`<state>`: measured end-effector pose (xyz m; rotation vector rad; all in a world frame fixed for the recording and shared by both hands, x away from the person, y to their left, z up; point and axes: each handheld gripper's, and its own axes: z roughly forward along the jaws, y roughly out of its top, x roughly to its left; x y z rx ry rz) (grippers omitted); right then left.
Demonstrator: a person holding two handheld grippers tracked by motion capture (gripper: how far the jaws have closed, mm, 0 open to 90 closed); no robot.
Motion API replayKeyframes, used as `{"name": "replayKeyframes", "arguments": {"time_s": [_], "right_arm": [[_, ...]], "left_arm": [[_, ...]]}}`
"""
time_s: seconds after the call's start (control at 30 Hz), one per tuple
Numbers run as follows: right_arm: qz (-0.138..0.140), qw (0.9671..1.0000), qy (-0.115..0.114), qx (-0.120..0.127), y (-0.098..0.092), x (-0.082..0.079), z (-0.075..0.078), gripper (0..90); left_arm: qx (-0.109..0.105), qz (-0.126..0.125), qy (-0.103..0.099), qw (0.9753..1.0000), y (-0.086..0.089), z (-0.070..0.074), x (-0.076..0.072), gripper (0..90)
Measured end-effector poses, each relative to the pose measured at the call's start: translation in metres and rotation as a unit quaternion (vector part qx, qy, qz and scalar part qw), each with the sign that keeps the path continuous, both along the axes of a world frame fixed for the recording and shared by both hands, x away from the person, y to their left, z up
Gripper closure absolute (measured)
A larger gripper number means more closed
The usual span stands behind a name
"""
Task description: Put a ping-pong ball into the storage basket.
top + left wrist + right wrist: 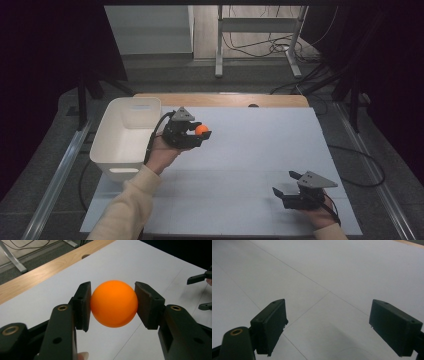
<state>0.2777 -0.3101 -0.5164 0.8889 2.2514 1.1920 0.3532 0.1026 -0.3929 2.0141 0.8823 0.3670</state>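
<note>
- The orange ball [114, 303] is held between the two black jaws of the left hand-held gripper [199, 131], a pad pressing on each side of it. It is up in the air over the white sheet, near the far left part of the bench [260, 150].
- No brand, label or writing can be read on the ball, on the grippers or on the basket; the ball is plain orange and smooth.
- The left hand [162, 155], in a cream sleeve [127, 207], comes from the bottom left and carries this gripper just beside the white basket.
- The white basket [127, 135] stands at the left edge of the bench. It has a handle slot in its near wall, and the inside looks bare as far as I can see.
- The right hand-held gripper [286, 183] is near the bottom right of the bench, well apart from the ball. Its jaws are wide apart and nothing is between them; under them are the white sheet and its thin lines.
- The white sheet [352, 270] covers most of the bench; a wooden strip [50, 270] with one small hole shows at the far edge.
- Behind the bench there are grey floor, metal legs [219, 45] of a frame and loose cables [272, 47]. Nothing stands between the ball and the basket.
</note>
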Motion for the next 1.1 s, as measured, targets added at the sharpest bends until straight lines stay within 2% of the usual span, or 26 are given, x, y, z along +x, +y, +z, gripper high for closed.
{"name": "replayKeyframes", "arguments": {"time_s": [1.1], "right_arm": [[0.001, 1.0, 0.0, 0.0, 0.0, 0.0, 0.001, 14.8]], "left_arm": [[-0.002, 0.019, -0.019, 0.9996, 0.019, 0.016, -0.005, 49.9]]}}
